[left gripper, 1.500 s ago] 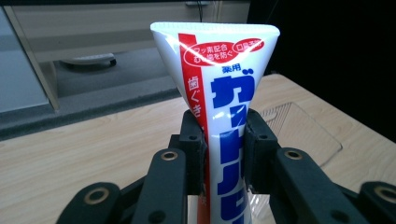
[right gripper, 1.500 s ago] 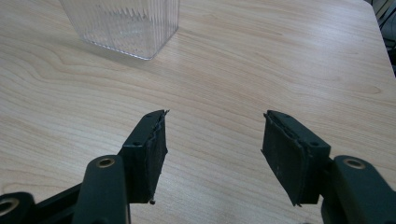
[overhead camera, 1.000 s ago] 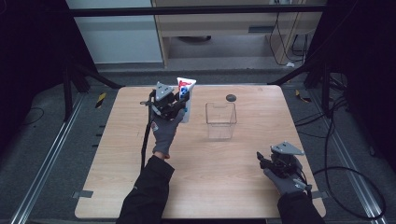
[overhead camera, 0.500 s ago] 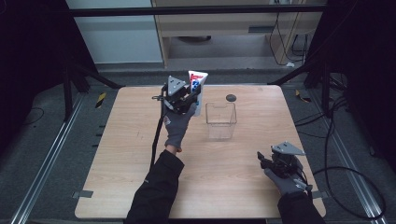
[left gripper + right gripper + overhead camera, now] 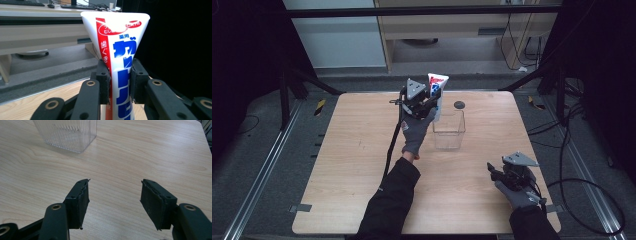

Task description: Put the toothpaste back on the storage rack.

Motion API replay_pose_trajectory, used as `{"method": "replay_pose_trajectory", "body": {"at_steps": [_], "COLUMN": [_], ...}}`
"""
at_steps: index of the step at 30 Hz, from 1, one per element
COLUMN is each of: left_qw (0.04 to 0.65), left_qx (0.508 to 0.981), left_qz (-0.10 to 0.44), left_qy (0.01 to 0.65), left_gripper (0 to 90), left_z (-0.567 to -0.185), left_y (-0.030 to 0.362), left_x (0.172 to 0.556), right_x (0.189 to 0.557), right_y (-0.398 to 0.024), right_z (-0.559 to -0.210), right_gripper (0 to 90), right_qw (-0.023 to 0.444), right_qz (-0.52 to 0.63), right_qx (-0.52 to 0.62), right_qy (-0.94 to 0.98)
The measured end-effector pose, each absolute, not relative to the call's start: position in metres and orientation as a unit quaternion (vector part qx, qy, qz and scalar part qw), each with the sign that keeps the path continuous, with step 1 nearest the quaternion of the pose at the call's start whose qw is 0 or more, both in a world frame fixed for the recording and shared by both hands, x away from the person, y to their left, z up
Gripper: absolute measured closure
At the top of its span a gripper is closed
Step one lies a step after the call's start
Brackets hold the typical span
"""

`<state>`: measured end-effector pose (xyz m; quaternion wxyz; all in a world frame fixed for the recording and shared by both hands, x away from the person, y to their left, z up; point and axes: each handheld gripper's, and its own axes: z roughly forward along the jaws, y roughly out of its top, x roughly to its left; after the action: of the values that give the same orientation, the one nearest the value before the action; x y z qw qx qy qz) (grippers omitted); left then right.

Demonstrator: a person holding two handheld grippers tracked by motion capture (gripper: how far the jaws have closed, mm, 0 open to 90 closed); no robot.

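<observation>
A white toothpaste tube with red and blue print stands upright in my left gripper, which is shut on it. In the left gripper view the tube is pinched at its middle between the two black jaws, its flat crimped end up. The tube hangs just left of a clear ribbed plastic container on the wooden table. My right gripper rests low near the table's front right, open, with nothing between its fingers. The container's base lies beyond those jaws.
A small dark round lid lies on the table just behind the container. Black frame posts stand at the table's far corners. Cables trail off the right side. A cabinet stands beyond the far edge.
My left gripper has carried the toothpaste tube to the right, closer to the clear container. The right gripper has stayed in place.
</observation>
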<state>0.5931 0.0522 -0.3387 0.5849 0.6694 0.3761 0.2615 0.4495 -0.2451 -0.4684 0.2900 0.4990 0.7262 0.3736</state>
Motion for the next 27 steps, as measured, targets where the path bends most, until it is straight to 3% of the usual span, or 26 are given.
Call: {"method": "replay_pose_trajectory", "body": {"at_steps": [27], "left_qw": [0.572], "left_qx": [0.692], "left_qz": [0.245], "left_qy": [0.367], "left_gripper": [72.4], "left_z": [-0.374], "left_y": [0.021], "left_x": [0.606], "right_x": [0.450], "right_y": [-0.245], "right_z": [-0.469], "right_gripper": [39.3], "right_qw": [0.288], "right_qz": [0.372], "right_qx": [0.497], "right_qy": [0.729]}}
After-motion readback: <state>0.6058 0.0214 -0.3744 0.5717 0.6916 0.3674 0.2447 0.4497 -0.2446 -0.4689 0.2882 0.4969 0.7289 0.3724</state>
